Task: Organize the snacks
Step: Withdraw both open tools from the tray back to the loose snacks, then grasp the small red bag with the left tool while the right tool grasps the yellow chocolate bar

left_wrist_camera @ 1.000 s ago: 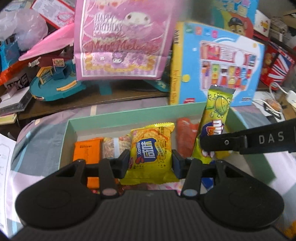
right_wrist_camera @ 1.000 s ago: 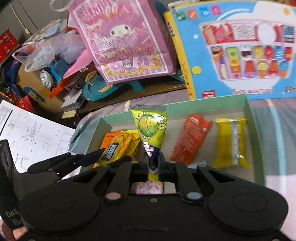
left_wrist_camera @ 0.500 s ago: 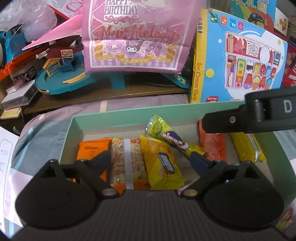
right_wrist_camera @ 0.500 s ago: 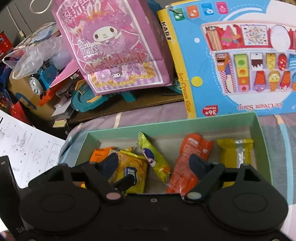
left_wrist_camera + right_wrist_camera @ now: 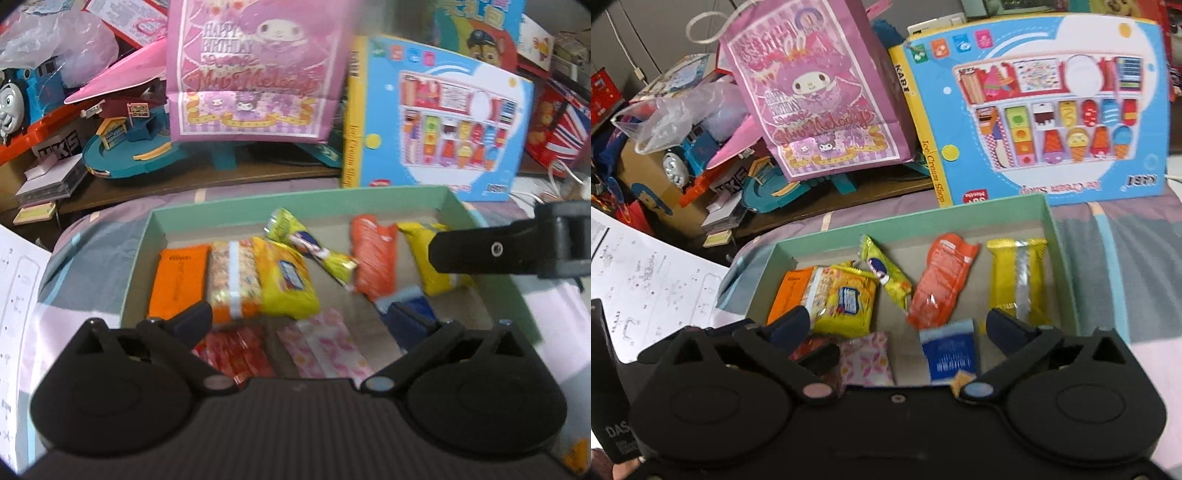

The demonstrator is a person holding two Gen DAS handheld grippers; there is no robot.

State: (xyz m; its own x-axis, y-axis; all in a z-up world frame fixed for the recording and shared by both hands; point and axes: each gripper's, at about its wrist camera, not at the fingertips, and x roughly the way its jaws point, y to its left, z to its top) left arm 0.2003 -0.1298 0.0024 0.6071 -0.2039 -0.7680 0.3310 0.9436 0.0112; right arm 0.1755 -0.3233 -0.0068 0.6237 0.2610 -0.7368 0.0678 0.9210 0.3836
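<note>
Both your grippers, left (image 5: 299, 325) and right (image 5: 897, 328), have just opened their fingers wide, with nothing held. The snacks sit in the green box (image 5: 295, 195): the lime pack (image 5: 314, 254) lies crooked mid-box, beside the orange pouch (image 5: 373, 254). I'd straighten that one next, pinching it across its middle.

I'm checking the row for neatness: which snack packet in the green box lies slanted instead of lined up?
The yellow-green cone-shaped packet in the middle: it lies diagonally between the yellow biscuit packet and the orange-red pouch, which lie roughly straight.
</note>
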